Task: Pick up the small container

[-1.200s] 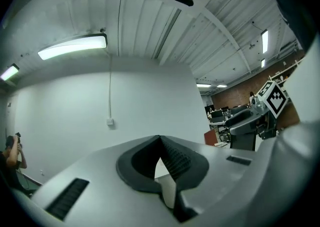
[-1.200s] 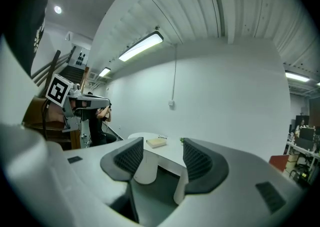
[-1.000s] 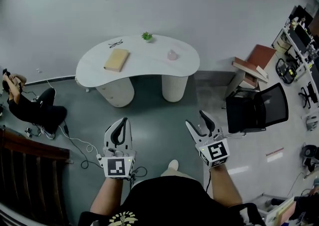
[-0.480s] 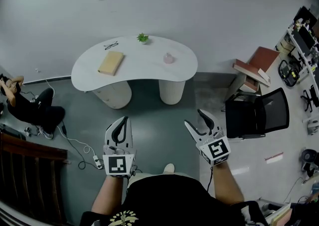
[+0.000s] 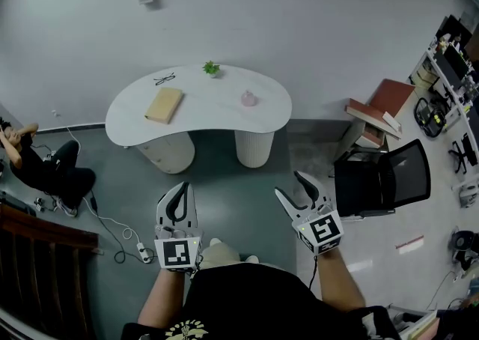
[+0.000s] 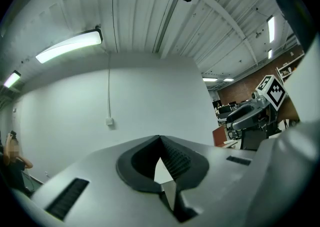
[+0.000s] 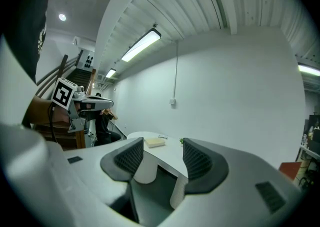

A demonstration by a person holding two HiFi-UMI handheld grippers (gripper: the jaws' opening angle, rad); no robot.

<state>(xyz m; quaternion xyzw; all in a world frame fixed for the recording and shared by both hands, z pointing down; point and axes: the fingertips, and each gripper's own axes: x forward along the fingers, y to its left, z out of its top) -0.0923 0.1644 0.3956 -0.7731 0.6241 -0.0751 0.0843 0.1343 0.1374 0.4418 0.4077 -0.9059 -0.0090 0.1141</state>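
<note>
**Approach to the bench, head view.** Your left tongs have their jaws together on nothing. Your right tongs have their jaws apart and empty. Both hang over the floor, well short of the bench.

The small container, pink, stands on the bench's right lobe. It lies at about 1 o'clock from your left tongs and 11 o'clock from your right, which look slightly nearer. It is too small here to show a long axis.

A tan book lies at the container's 9 o'clock, with glasses and a small plant at its 10 to 11 o'clock, all apart from it.

A black chair stands at your right tongs' 3 o'clock. Nothing on the floor blocks the way ahead.
</note>
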